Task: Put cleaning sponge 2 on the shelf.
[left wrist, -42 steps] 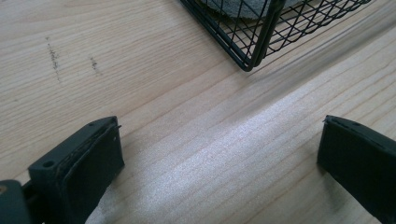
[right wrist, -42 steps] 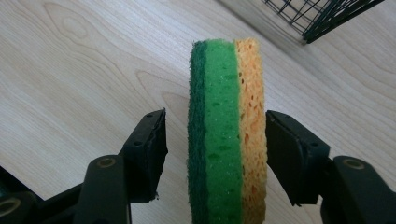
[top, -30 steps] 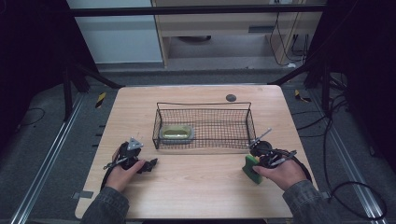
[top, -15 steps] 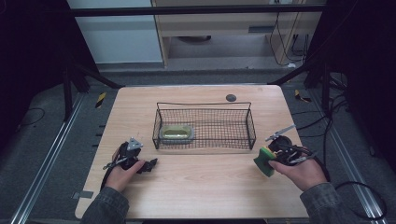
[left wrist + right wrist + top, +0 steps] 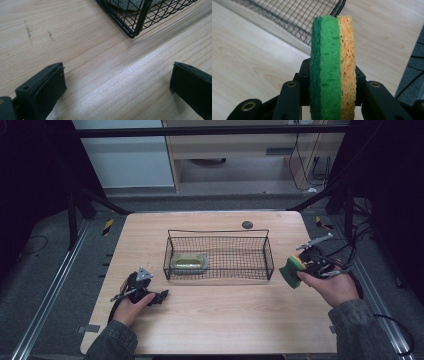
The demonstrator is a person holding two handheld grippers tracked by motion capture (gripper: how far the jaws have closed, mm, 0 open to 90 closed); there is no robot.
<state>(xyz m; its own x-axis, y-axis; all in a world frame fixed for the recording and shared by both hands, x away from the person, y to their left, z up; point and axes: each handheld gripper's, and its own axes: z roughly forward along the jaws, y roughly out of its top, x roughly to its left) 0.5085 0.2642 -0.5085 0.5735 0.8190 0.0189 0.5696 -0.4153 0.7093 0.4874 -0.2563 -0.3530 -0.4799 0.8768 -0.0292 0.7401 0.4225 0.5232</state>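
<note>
Sponge [image 5: 333, 67], porous yellow foam with green scouring layer.

Wooden table [image 5: 215, 320] on grey floor [image 5: 45, 285], dim room

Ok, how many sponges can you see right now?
2. One green-and-yellow sponge is clamped in the right gripper beside the basket; another sponge lies inside its left end.
</note>
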